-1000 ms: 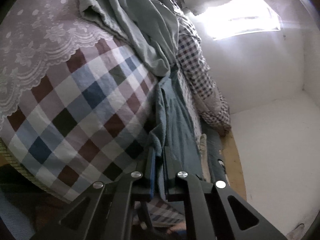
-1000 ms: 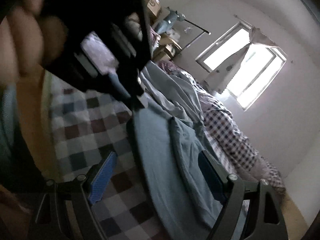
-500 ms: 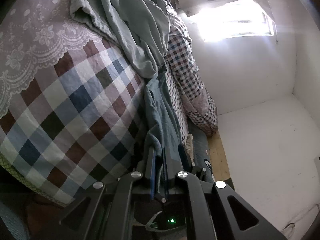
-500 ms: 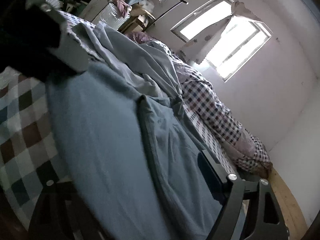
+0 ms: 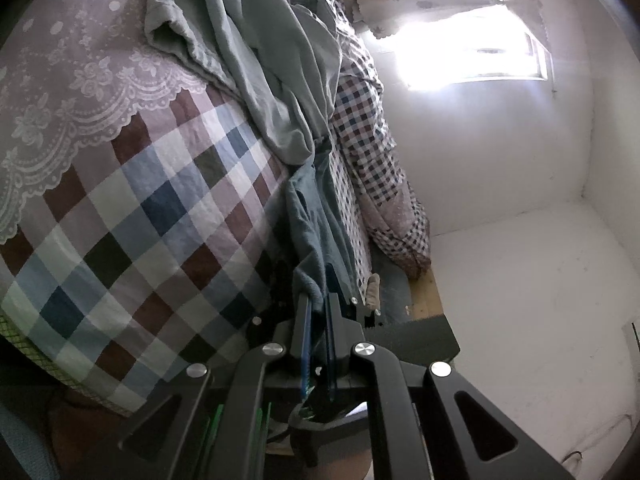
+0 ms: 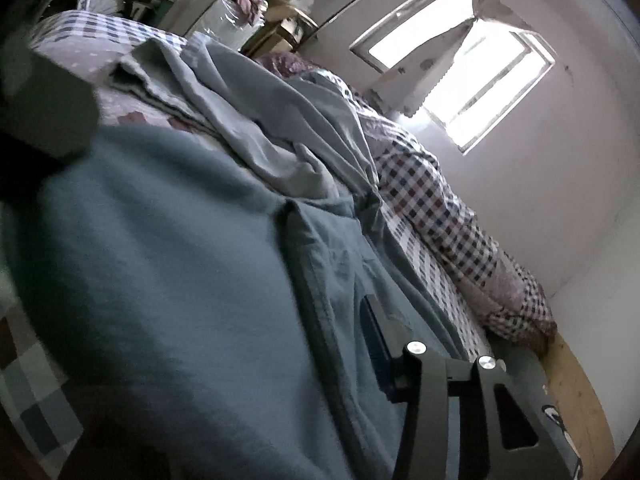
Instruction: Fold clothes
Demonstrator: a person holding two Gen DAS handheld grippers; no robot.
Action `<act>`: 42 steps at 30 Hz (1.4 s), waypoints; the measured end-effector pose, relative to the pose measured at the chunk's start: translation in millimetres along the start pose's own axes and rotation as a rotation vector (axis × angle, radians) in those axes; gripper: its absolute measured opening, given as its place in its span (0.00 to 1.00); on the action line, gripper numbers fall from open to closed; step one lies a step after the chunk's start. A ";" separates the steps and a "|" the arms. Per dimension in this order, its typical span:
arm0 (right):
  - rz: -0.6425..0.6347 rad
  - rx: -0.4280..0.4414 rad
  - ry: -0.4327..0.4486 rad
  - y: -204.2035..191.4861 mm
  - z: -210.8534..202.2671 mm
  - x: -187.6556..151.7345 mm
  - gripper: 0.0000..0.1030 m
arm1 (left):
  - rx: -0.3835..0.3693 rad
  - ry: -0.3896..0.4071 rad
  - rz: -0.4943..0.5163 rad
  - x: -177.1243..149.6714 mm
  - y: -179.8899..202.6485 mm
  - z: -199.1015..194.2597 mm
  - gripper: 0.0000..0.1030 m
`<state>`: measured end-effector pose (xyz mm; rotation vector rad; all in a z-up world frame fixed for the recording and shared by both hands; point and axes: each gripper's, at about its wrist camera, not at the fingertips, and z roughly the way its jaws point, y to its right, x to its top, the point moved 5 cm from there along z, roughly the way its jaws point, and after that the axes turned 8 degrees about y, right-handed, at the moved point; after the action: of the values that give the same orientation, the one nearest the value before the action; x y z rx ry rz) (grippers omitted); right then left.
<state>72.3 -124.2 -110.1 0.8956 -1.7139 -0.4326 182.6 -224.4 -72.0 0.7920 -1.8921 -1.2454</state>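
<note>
A blue-grey garment (image 5: 316,232) hangs in a narrow strip from the bed down to my left gripper (image 5: 318,300), which is shut on its edge. In the right wrist view the same garment (image 6: 180,260) spreads wide and blurred across the lower left. My right gripper (image 6: 320,304) is under it and its jaws are closing with the cloth between them. Only its right finger (image 6: 376,332) shows and the cloth drapes over the other one. A dark blurred block (image 6: 44,112) at the left edge is part of the left gripper.
A checked bedsheet (image 5: 140,220) with a lace-patterned cover (image 5: 60,80) lies on the bed. Pale grey-green clothes (image 5: 260,60) are heaped behind. A checked quilt (image 5: 372,152) runs along the wall under the bright window (image 5: 460,52). Boxes (image 6: 240,12) stand beyond the bed.
The right gripper has slid under the blue-grey garment, which now fills its view, and its visible finger has moved inward. The left gripper keeps its hold in place.
</note>
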 end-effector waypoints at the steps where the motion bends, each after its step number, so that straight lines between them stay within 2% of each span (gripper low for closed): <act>1: -0.002 0.006 -0.003 0.7 2.0 0.0 0.42 | 0.007 0.002 0.003 0.8 -0.4 -0.4 0.05; 4: -0.018 0.018 -0.012 -1.7 6.0 1.9 0.26 | 0.031 0.006 0.026 1.7 0.5 -1.2 0.05; 6: -0.021 0.018 -0.006 -3.5 5.8 3.1 0.25 | 0.038 0.008 0.039 2.7 1.9 -2.2 0.05; 11: -0.029 0.046 -0.018 -6.9 11.7 4.4 0.11 | 0.053 0.006 0.027 4.9 -2.5 -4.2 0.05; 13: -0.029 0.062 -0.023 -8.5 12.7 4.2 0.06 | 0.070 0.034 0.021 10.5 -5.0 -8.8 0.05; 16: -0.007 0.086 -0.019 -6.0 5.9 3.5 0.04 | 0.064 0.081 -0.014 27.2 -7.9 -17.8 0.05; 17: 0.004 0.094 -0.014 -3.5 2.9 4.0 0.04 | 0.062 0.094 -0.022 32.6 -8.2 -20.2 0.09; 19: 0.018 0.104 -0.002 1.9 -2.0 5.6 0.04 | 0.056 0.106 -0.021 39.4 -7.3 -21.3 0.24; 20: 0.027 0.111 0.005 5.0 -5.8 6.7 0.04 | 0.052 0.101 -0.017 42.8 -6.3 -17.7 0.40; 21: 0.037 0.117 0.011 8.4 -9.2 8.0 0.04 | 0.048 0.095 -0.013 46.3 -5.2 -13.4 0.51; 24: 0.075 0.133 0.022 21.7 -19.3 13.0 0.04 | 0.037 0.023 0.020 51.3 3.0 11.7 0.65; 26: 0.093 0.139 0.030 29.6 -27.1 15.2 0.04 | 0.046 -0.035 0.064 56.8 9.7 33.5 0.66; 28: 0.106 0.143 0.036 36.1 -34.8 16.3 0.04 | 0.053 -0.098 0.110 64.0 15.3 57.4 0.73; 35: 0.161 0.166 0.038 50.8 -57.6 11.9 0.04 | 0.086 -0.298 0.203 55.0 27.7 154.0 0.74; 42: 0.203 0.179 0.041 62.8 -73.1 6.6 0.04 | 0.083 -0.288 0.260 80.6 40.9 216.5 0.74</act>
<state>117.8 -77.5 -38.8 0.8403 -1.8049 -0.1266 -45.4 -169.4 -73.2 0.4051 -2.2085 -1.1703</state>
